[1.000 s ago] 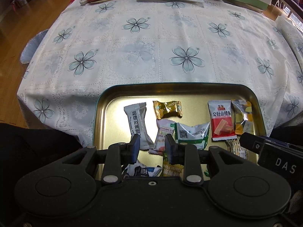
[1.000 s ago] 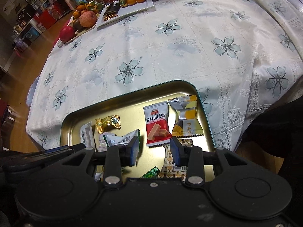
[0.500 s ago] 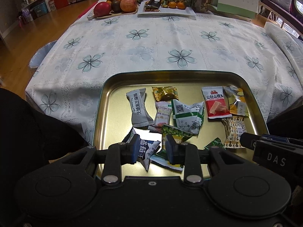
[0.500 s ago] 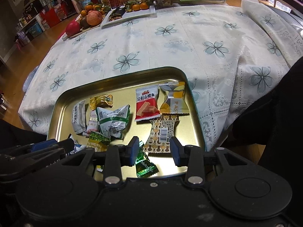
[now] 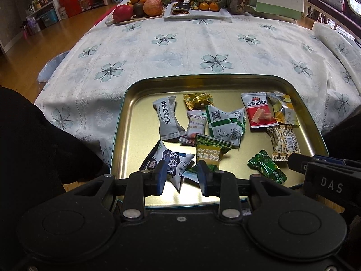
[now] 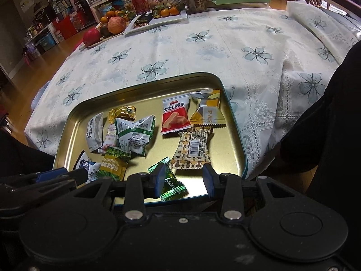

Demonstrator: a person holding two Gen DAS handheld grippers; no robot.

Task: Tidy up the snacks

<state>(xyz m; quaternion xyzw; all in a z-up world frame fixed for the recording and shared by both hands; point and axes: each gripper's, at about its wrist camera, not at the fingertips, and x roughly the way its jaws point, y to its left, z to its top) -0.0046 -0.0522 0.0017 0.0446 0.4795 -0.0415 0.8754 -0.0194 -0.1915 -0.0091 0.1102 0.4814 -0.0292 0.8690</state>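
**Both claws spread over the near edge of the snack tray**

Your left claw (image 5: 181,177) hangs above the near left part of the gold tray (image 5: 140,85), its fingers spread apart and holding nothing. Seen between them is a white and dark blue packet (image 5: 171,164) lying on the tray floor; whether the tips touch it cannot be told. Just beyond sits a yellow-green pea packet (image 5: 208,154), overlapping a white packet with green stripes (image 5: 225,124).

Your right claw (image 6: 183,179) is also spread wide and empty, over the near right part of the tray (image 6: 232,122). A green foil candy (image 6: 172,185) lies just beside its left finger. Ahead of it lies a brown patterned packet (image 6: 194,146) with its barcode up, and beyond that a red packet (image 6: 174,115) and a yellow and silver one (image 6: 207,109) side by side near the far right corner.

At the left of the tray you have a grey and white packet (image 5: 168,117), with a gold candy (image 5: 198,99) near the far rim.

The tray rests on a flowered tablecloth (image 5: 180,45); fruit (image 5: 140,9) sits at the far end of the table.
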